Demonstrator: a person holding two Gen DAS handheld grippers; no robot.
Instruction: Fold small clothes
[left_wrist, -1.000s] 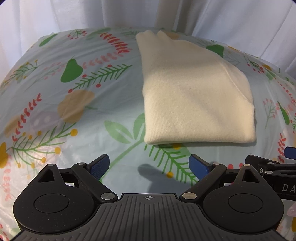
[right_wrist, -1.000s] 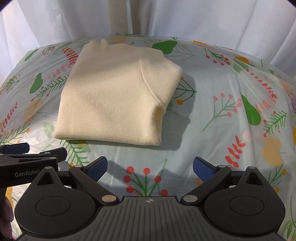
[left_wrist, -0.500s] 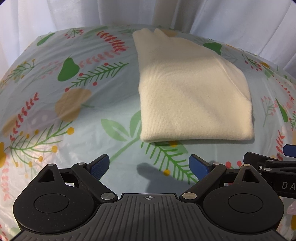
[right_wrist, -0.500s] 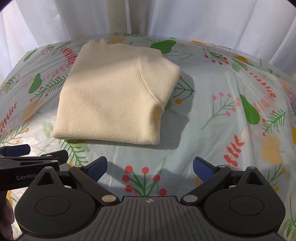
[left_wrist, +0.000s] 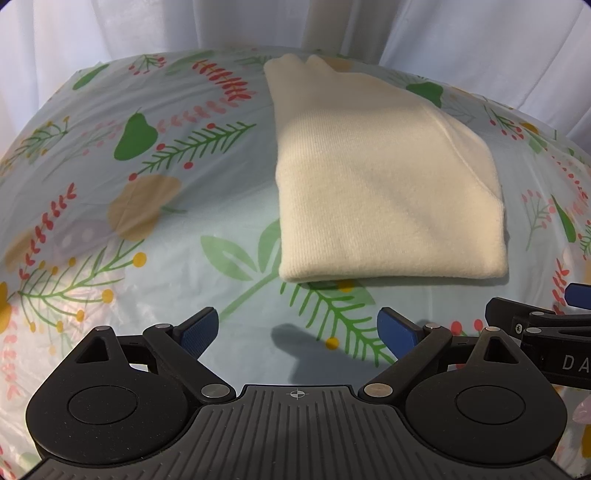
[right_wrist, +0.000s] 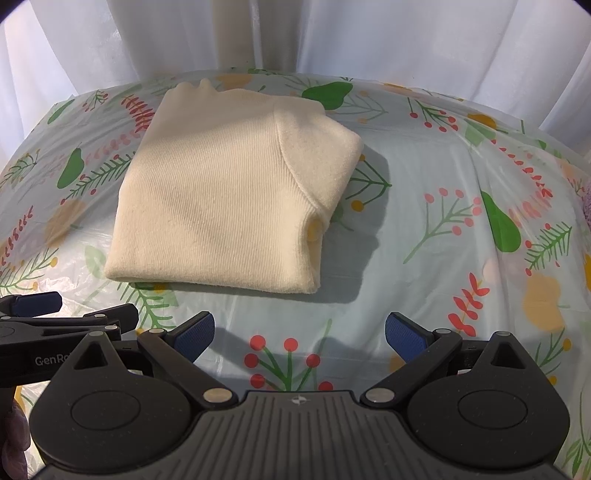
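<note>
Left wrist view is showing the folded cream sweater (left_wrist: 388, 192) sitting slightly lower in the picture than one second ago, its near folded edge now closer to the blue fingertips; the change is small. Right wrist view is showing almost the same layout as before, with the sweater (right_wrist: 229, 195) again shifted only a little.

The left gripper (left_wrist: 297, 330) is hovering over the near edge of the table (left_wrist: 110, 184) with its jaws spread wide. Nothing is lying between the blue pads (left_wrist: 197, 330), and they are not touching the sweater. The right gripper (right_wrist: 299, 334) is likewise standing wide open and holding nothing, its pads (right_wrist: 404, 336) well short of the garment's near edge. Each gripper is appearing at the side of the other's view: the right gripper (left_wrist: 546, 332) at the right edge of the left view, the left gripper (right_wrist: 48, 325) at the left edge of the right view.

The sweater is lying folded into a compact block on the floral plastic tablecloth (right_wrist: 443, 206), toward the far edge of the table and left of its middle as the right view shows it. A white curtain (right_wrist: 369, 37) is hanging behind the far edge.

No container is appearing in either view.
</note>
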